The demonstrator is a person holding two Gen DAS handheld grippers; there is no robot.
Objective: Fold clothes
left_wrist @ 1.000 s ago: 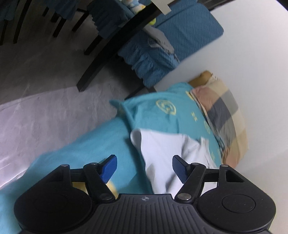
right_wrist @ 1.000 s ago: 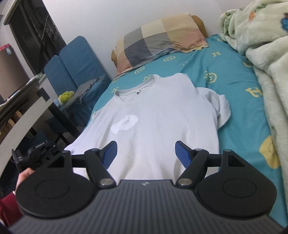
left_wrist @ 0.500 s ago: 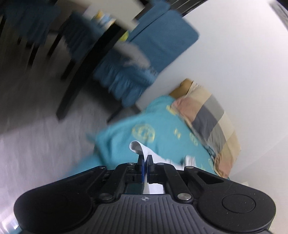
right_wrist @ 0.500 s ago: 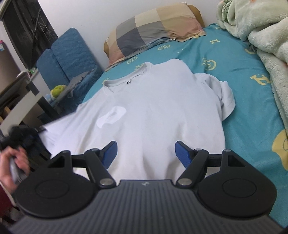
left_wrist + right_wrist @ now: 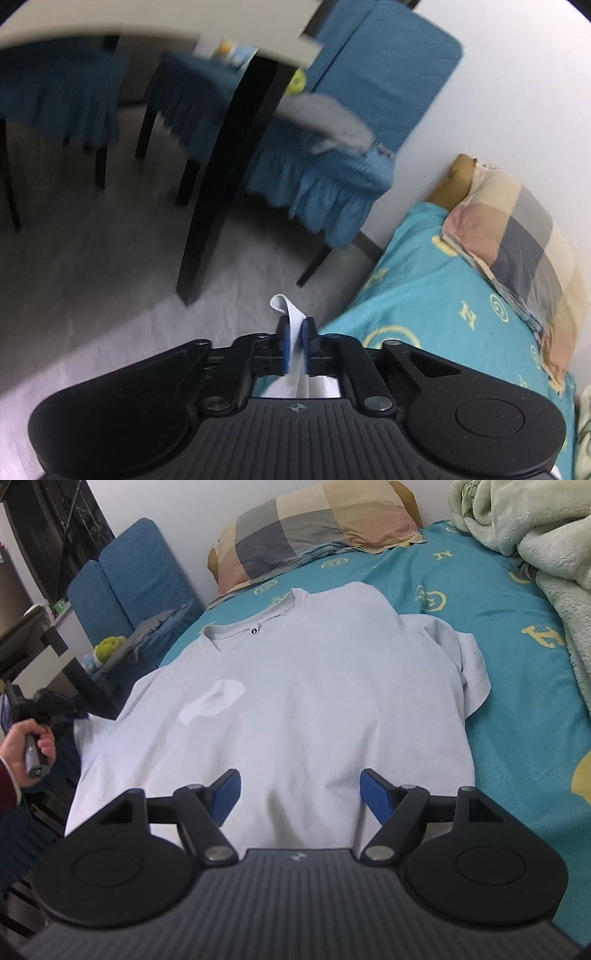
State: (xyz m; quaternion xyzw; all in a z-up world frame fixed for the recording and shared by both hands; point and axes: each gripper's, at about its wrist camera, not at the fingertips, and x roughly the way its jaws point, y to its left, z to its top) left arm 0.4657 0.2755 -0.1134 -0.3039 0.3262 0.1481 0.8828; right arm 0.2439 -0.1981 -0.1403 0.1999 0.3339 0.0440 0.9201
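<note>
The left gripper [image 5: 295, 341] has the white T-shirt's [image 5: 295, 701] sleeve between its blue pads; its jaws are opening, though the cloth still sits pinched in the narrow gap, a fold poking out ahead of the fingertips. The right gripper [image 5: 299, 794] hovers with jaws wide apart over the shirt's lower body. The shirt lies flat on the teal bed [image 5: 517, 657], collar pointing away toward the checked pillow [image 5: 314, 524].

Open teal bedsheet [image 5: 517, 686] lies right of the shirt [image 5: 295, 701]; a chair [image 5: 332, 166] and table leg [image 5: 221, 184] crowd its left.
</note>
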